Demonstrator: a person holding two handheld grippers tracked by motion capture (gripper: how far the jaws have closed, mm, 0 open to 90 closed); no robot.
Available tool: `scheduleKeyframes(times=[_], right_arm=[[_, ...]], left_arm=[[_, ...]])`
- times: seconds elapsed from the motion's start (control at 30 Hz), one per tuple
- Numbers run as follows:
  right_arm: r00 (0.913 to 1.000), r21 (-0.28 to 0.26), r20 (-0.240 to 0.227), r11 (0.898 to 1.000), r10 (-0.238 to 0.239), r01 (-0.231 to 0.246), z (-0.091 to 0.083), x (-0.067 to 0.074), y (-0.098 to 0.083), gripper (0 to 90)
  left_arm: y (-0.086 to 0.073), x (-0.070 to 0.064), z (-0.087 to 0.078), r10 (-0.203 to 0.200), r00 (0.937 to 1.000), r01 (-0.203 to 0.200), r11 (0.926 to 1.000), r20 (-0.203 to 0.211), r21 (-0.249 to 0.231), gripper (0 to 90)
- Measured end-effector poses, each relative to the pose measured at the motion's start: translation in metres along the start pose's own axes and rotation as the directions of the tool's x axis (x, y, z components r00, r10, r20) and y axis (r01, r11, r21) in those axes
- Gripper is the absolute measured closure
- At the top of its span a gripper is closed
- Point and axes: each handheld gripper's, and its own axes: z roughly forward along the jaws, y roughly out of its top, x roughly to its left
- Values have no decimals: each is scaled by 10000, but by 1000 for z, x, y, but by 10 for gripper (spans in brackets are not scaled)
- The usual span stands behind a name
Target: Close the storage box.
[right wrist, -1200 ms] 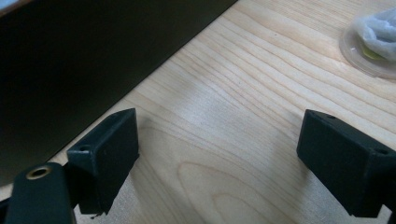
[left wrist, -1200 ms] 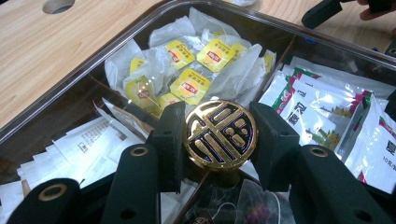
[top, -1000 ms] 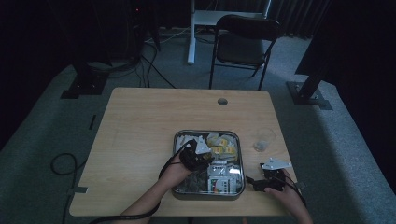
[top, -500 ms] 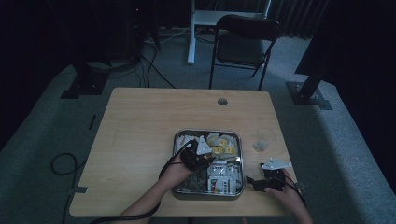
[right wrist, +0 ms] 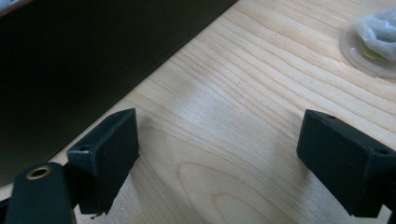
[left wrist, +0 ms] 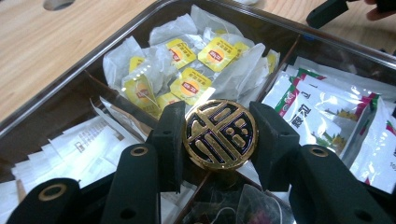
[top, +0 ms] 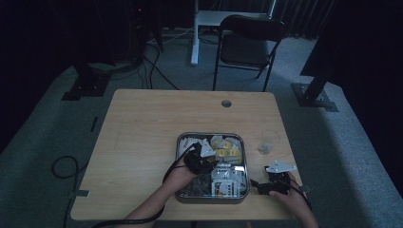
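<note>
A metal-rimmed box (top: 179,142) with divided compartments lies at the table's near middle. It holds yellow-tagged tea bags (left wrist: 196,70), white and green sachets (left wrist: 322,112) and plain white packets (left wrist: 79,144). A round gold knob (left wrist: 219,134) with a black pattern sits over the dividers' crossing. My left gripper (left wrist: 219,133) is shut on it, one pad on each side. From above, the left gripper (top: 209,159) is over the box's middle. Whether the knob's clear lid is raised I cannot tell. My right gripper (right wrist: 219,135) rests open over bare wood, right of the box (top: 277,172).
A small glass (top: 268,141) with a tea bag inside stands on the table beyond the right gripper, also at the upper right in the right gripper view (right wrist: 373,42). The box's dark wall (right wrist: 93,56) is close on that gripper's left. A chair (top: 247,42) stands behind the table.
</note>
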Motion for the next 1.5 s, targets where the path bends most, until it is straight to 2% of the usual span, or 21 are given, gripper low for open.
scheduleKeyframes(times=[0.17,0.23,0.27,0.37,0.5,0.57,0.67,0.73,0.8,0.9,0.93,0.97,1.07,1.1,1.3,1.5], right_arm=[[10000,1,-1,10000,-2,2,0,0,0,123],[10000,0,0,10000,0,0,0,0,0,123],[10000,6,3,10000,-3,3,0,0,0,123],[10000,-3,9,10000,-15,15,0,0,0,123],[10000,-9,3,10000,-14,14,0,0,0,123],[10000,-9,3,10000,-15,15,0,0,0,123],[10000,-9,10,10000,-30,30,0,0,0,123],[10000,-11,9,10000,-22,22,0,0,0,123],[10000,-15,11,10000,-28,28,0,0,0,123],[10000,-10,8,10000,-14,14,0,0,0,123],[10000,-18,11,10000,-28,28,0,0,0,123],[10000,-12,12,10000,-27,27,0,0,0,123],[10000,-11,11,10000,-17,17,0,0,0,123],[10000,-4,8,10000,-6,6,0,0,0,123],[10000,4,9,10000,-1,1,0,0,0,123],[10000,5,4,10000,-1,1,0,0,0,123]], left_arm=[[0,1,0,20,10000,-21,10000,79,11,584],[1,2,0,-138,9997,138,9999,218,33,577],[1,3,-1,-265,9989,266,9996,387,-12,558],[2,5,-4,-345,9982,352,9993,483,-131,485],[3,8,-9,-548,9965,572,9977,627,-363,434],[3,10,-11,-728,9950,762,9959,691,-482,389],[2,14,-13,-1205,9874,1279,9894,1024,-689,343],[1,16,-13,-1317,9853,1392,9881,1088,-652,263],[-1,16,-14,-1194,9879,1267,9894,990,-712,235],[-2,15,-15,-1000,9922,1053,9919,741,-711,135],[-3,16,-15,-1015,9915,1076,9914,818,-738,116],[-4,16,-15,-1013,9926,1063,9915,676,-749,81],[-6,18,-17,-1003,9932,1045,9918,586,-736,64],[-7,19,-17,-1011,9933,1049,9921,557,-693,17],[-12,23,-22,-1027,9937,1060,9913,454,-785,11],[-22,33,-32,-1111,9934,1129,9907,266,-762,11]])
